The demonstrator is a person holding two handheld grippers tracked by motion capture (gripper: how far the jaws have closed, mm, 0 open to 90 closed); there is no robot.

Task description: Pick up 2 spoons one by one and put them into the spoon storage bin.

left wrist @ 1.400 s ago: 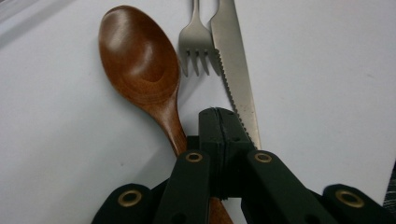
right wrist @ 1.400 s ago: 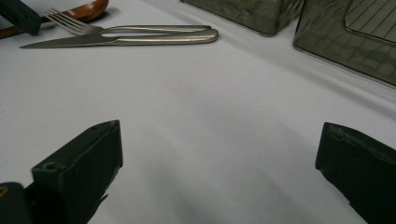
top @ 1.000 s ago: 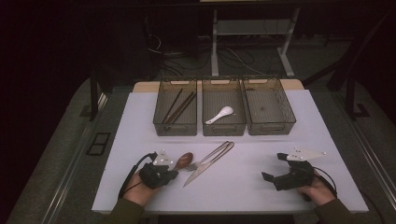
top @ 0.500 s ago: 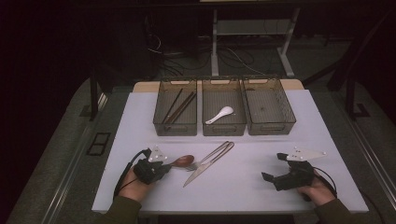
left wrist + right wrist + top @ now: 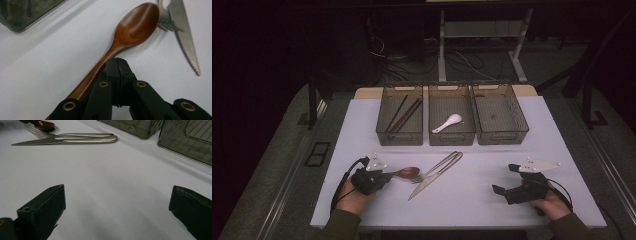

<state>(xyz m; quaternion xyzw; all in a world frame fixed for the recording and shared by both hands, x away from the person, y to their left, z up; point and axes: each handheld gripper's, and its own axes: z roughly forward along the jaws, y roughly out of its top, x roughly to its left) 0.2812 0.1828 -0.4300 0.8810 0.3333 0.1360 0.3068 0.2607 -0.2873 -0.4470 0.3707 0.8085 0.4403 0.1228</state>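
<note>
In the high view the left gripper (image 5: 384,176) sits at about eight o'clock on the white table (image 5: 492,200), its jaws closed tight on the handle of a wooden spoon (image 5: 407,173). The spoon lies flat, its bowl pointing toward three o'clock from the gripper. In the left gripper view the two black jaws meet with no gap, the spoon's handle running beneath them from seven o'clock up to the bowl at one o'clock. The bowl touches the tines of a fork (image 5: 439,167), which lies beside a serrated knife (image 5: 429,181) near the table's centre. The right gripper (image 5: 503,186) rests at four o'clock, jaws spread wide over bare table, holding nothing. Three mesh bins (image 5: 452,137) stand in a row at twelve o'clock; the middle one holds a white spoon (image 5: 448,122), the left one chopsticks (image 5: 404,114).
</note>
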